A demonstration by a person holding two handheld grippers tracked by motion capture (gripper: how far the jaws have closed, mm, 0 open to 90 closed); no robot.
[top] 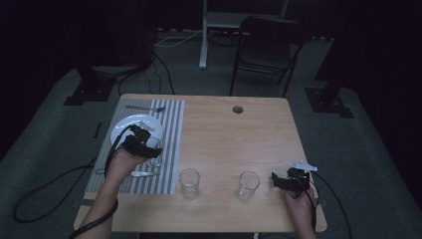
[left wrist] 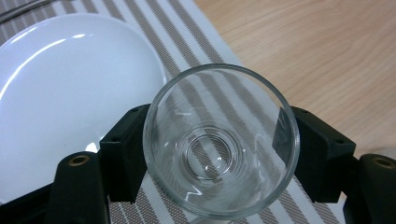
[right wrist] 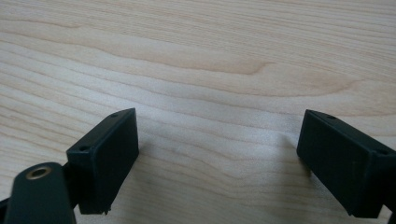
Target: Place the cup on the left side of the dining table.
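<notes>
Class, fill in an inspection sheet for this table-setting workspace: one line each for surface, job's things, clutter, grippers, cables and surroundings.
Surface: wooden table, striped placemat on its left part.
Job's things: glass between the left gripper's jaws, beside the white plate; two more glasses near the front edge.
Clutter: fork beyond the plate; another utensil near the left hand.
Grippers: left gripper shut on the glass; right gripper open above bare wood.
Cables: black cable trailing over the floor.
Surroundings: chair behind the table, dark room.
</notes>
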